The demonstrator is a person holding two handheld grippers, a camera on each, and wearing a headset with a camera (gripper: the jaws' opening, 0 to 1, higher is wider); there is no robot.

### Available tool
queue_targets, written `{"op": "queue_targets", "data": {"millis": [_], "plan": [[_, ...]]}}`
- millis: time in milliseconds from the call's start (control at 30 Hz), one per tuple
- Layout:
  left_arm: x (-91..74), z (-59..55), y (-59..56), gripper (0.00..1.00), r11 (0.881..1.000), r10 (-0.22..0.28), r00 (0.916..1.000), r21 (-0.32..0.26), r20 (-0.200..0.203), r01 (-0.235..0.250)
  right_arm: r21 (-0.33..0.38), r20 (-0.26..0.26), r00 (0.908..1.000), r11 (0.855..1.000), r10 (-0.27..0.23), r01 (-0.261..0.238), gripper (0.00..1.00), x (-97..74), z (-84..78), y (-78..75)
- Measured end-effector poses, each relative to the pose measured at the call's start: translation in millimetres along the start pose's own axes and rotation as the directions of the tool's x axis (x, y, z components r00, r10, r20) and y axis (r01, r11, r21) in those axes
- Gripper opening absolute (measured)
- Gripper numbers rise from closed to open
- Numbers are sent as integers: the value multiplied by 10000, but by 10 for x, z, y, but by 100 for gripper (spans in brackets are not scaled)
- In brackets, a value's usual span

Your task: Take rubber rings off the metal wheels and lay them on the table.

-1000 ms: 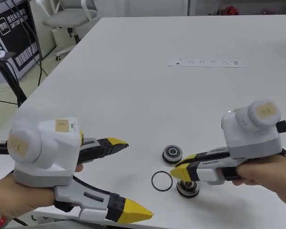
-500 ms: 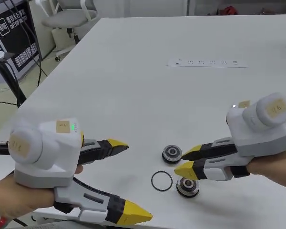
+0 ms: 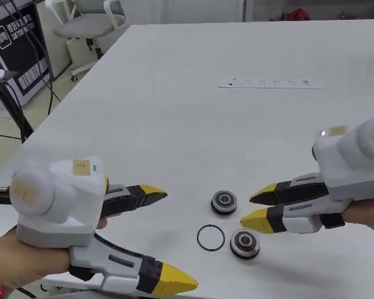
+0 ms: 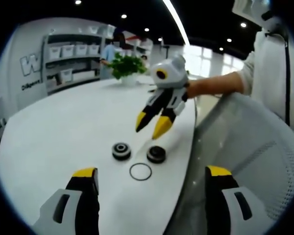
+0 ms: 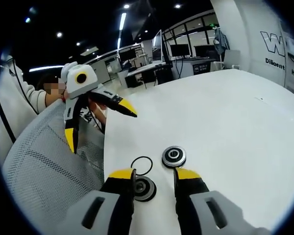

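Two small metal wheels lie near the table's front edge: the far wheel [image 3: 224,202] [image 4: 121,151] [image 5: 173,156] and the near wheel [image 3: 244,243] [image 4: 156,154] [image 5: 144,188]. A loose black rubber ring [image 3: 210,237] [image 4: 140,171] [image 5: 141,165] lies flat just left of the near wheel. My right gripper [image 3: 257,207] [image 5: 154,174] [image 4: 151,128] hovers to the right of the wheels, open with a narrow gap and holding nothing. My left gripper [image 3: 165,237] [image 4: 152,172] [image 5: 99,126] stands wide open left of the ring, also holding nothing.
The white table [image 3: 174,112] stretches far back with bare room. A white power strip [image 3: 269,83] lies at the back. An office chair [image 3: 87,22] and a stand with a sign [image 3: 15,43] are off the table's left side.
My right gripper has drawn back to the right and up, away from the near wheel, and its jaws have spread a little. The left gripper, wheels and ring stay put.
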State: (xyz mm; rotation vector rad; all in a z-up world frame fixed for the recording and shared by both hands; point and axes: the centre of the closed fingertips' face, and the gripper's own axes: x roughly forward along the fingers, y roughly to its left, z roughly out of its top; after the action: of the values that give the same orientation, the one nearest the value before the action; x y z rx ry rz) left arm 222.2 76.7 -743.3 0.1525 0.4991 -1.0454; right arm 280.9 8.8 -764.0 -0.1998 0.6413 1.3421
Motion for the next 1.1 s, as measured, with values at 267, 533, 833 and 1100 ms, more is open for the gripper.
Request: {"op": "queue_targets", "data": {"millis": [267,533,833,1100], "plan": [[52,213,-112,92,9982,-425,9991,425,96,420,208,327,9991,9994,-272,266,28,-80,46,-103],[182,534,-179,90,9855,-869,9962,1468,36,854,341,659,9958,9976,-629,607,26,-168,91,-195],[458,779,-244,83,9546,-1590,9872,2539,-80,1558,356,570,9968,9979,-563,544,25,-135,66,-173],[679,630,-172,72,9581,-1640,9865,2378,-17,1597,363,409,9984,9986,-397,382,24,-108,26,-145]]}}
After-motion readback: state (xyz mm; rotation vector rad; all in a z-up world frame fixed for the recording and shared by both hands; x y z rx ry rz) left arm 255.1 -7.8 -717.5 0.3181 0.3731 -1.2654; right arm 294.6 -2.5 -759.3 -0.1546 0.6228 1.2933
